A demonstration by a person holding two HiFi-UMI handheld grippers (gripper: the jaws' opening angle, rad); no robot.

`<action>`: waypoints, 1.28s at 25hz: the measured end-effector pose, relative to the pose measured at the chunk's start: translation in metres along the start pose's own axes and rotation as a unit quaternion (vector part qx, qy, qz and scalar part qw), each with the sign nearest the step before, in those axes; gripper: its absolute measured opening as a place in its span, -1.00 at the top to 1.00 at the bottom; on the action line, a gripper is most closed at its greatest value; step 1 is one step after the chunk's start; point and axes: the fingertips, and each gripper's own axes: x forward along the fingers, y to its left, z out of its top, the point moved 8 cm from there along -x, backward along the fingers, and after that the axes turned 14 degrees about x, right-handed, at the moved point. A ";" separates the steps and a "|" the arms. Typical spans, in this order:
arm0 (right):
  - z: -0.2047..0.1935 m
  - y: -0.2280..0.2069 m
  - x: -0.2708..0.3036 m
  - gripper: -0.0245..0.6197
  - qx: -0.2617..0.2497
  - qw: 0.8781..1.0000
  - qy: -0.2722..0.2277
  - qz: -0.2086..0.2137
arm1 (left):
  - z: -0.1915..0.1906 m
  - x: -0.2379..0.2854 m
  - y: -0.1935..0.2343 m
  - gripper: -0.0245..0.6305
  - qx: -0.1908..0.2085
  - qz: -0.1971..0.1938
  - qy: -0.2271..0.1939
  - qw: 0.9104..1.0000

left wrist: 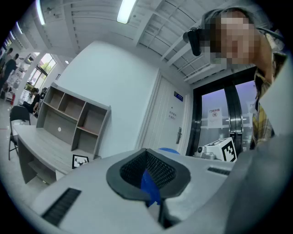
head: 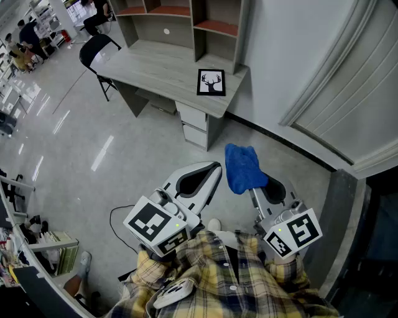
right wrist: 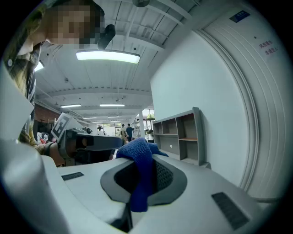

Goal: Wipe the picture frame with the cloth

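**Inspection: cloth in hand, frame not yet reached**

Right gripper (head: 256, 188): my jaws are closed on the blue cloth (head: 242, 166). It is bunched over the tips, with a tail hanging down between the pads.

Left gripper (head: 214, 169): the jaws are fully together and carry nothing I can name. A thin blue sliver shows in the seam between the pads, and I cannot tell what it is.

The picture frame (head: 211, 82) sits on the grey desk (head: 155, 65), near the end closest to the wall and in front of the shelf unit (head: 180, 18). It appears to lie face up. It is well apart from both grippers, with open floor between us.

Judgement: wiping has not begun and the step in hand is the approach. To do it well, I should:
- bring the right gripper over the frame so a broad fold of cloth meets the surface, not the jaw tips;
- press lightly and sweep edge to edge;
- set the left gripper against the frame's border, since a light frame on a smooth desk is likely to slide.

Writing: the frame shows a black antlered deer head and no words. The cubes on both grippers carry square markers only. The signs on the door and the glass panels are too small to read.
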 end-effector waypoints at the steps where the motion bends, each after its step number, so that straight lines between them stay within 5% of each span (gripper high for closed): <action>1: 0.000 -0.002 -0.001 0.82 0.000 1.000 -0.001 -0.001 | 0.000 0.001 0.000 0.91 0.001 0.001 0.001 1.000; 18: -0.011 -0.016 0.000 0.82 0.018 1.000 0.007 0.014 | -0.010 -0.003 0.005 0.91 -0.008 0.040 0.005 0.999; 25: -0.010 -0.024 0.055 0.82 0.017 1.000 0.016 0.008 | -0.017 0.001 0.065 0.91 -0.018 0.049 0.006 0.999; 32: 0.006 -0.030 0.156 0.82 0.011 1.000 0.018 -0.003 | -0.010 0.012 0.171 0.91 -0.022 0.041 0.001 0.999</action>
